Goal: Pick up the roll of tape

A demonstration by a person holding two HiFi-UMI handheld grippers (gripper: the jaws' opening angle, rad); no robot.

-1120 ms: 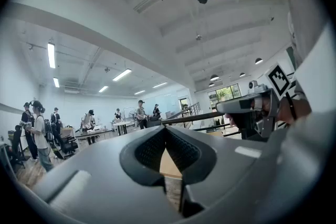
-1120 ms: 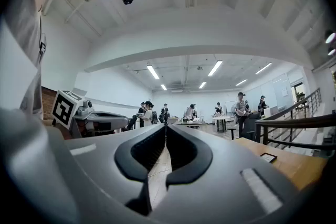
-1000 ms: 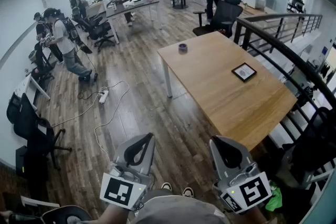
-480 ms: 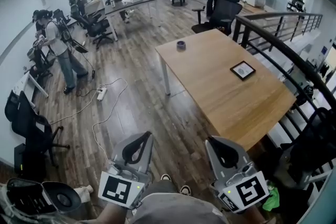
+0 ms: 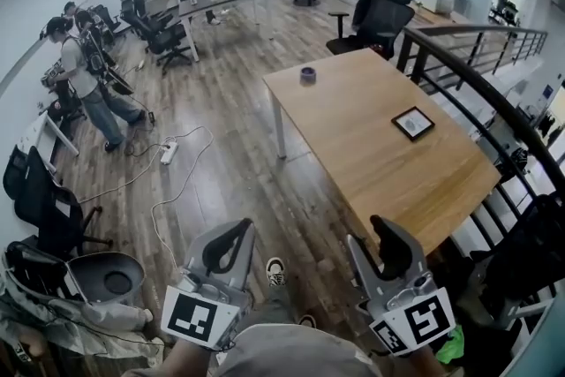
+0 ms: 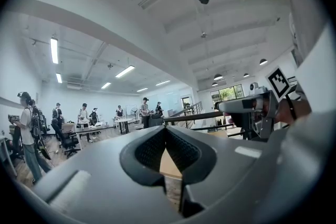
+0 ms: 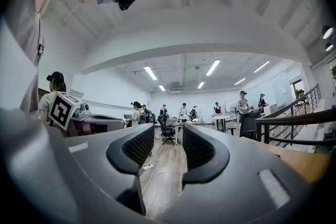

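The roll of tape [image 5: 307,75] is small and dark and lies flat near the far left corner of the wooden table [image 5: 371,146], well ahead of both grippers. At the bottom of the head view, my left gripper [image 5: 237,232] is held over the floor with its jaws closed tip to tip. The left gripper view shows the same gripper [image 6: 165,131] shut and empty. My right gripper [image 5: 388,236] hangs just short of the table's near corner. Its jaws [image 7: 168,139] are opening, and nothing lies between them. Neither gripper touches the tape.
A black framed tablet [image 5: 412,123] lies on the table's right half. A curved dark railing [image 5: 468,79] runs along the right, and a black office chair [image 5: 378,20] stands behind the table. A power strip with cables [image 5: 168,153] lies on the floor. People stand at the left and back.
The right gripper's jaws, closed in the earlier frames, now stand apart. Both grippers and the view have drifted forward a little toward the table. The left gripper stays closed.
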